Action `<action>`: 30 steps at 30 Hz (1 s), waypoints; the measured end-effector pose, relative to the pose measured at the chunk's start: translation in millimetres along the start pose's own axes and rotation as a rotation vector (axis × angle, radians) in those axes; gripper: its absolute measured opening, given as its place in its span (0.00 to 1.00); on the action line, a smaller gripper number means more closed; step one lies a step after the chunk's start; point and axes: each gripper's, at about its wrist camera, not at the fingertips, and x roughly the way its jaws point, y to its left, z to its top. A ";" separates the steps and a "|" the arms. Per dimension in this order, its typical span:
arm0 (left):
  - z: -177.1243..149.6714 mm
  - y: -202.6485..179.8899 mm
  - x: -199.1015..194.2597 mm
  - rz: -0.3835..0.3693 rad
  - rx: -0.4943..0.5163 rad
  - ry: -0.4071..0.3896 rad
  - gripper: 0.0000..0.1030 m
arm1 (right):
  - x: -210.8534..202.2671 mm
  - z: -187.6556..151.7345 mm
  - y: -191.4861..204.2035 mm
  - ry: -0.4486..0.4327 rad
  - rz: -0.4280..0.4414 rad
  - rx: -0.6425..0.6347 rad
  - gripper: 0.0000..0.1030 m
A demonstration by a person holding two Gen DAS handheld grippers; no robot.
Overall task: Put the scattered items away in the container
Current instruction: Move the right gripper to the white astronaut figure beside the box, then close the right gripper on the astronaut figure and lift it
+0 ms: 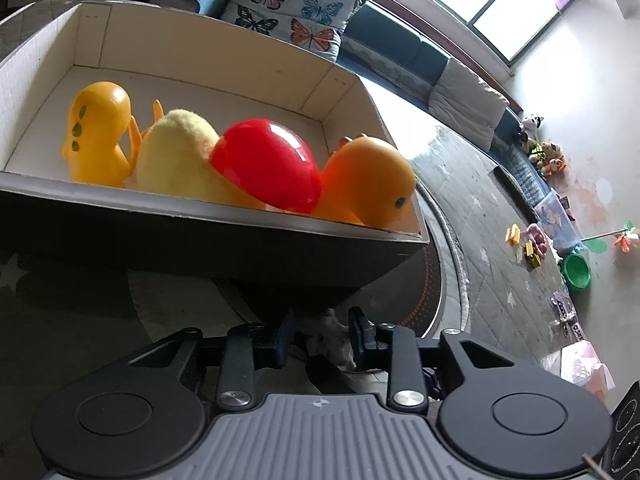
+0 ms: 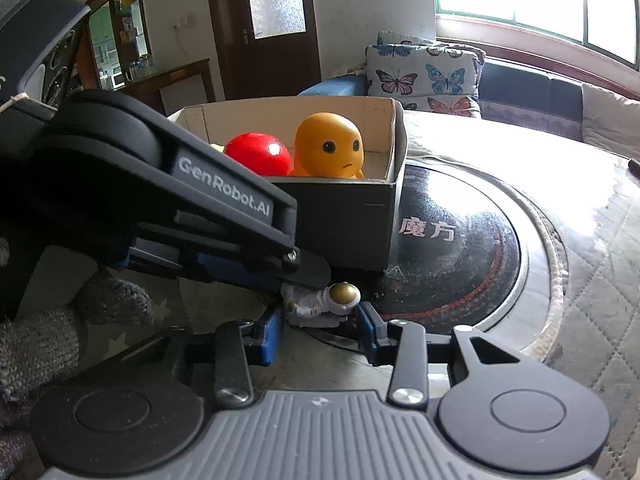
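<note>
A quilted tabletop (image 2: 592, 280) carried a round black cooktop (image 2: 460, 248) set into it. A cardboard box (image 2: 348, 224) stood on it, overlapping the cooktop, with a small astronaut figurine (image 2: 320, 306) lying just before it.

Daylight pours in from the window (image 1: 500, 4), blown out to white in both my views. It glares off the tabletop (image 2: 520, 148) and the red ball (image 1: 266, 166). My near parts sit dim and shadowed. Fisheye bending curves every edge.

Black gripper (image 2: 320, 330) – blue pads (image 2: 270, 334), silver screws, "GenRobot.AI" lettering.
</note>
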 end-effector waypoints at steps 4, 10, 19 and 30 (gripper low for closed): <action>-1.1 -0.7 -5.7 -0.009 0.008 -0.015 0.26 | -4.3 0.8 4.8 -0.011 -0.005 -0.023 0.38; -3.3 1.2 -21.7 -0.024 0.011 -0.043 0.23 | -14.5 4.3 14.2 -0.028 0.004 -0.040 0.38; 2.3 8.6 -64.0 -0.032 -0.005 -0.126 0.23 | -34.8 23.1 37.8 -0.094 0.036 -0.105 0.37; 28.8 19.4 -99.0 -0.021 -0.020 -0.234 0.23 | -33.0 61.1 64.2 -0.166 0.078 -0.173 0.37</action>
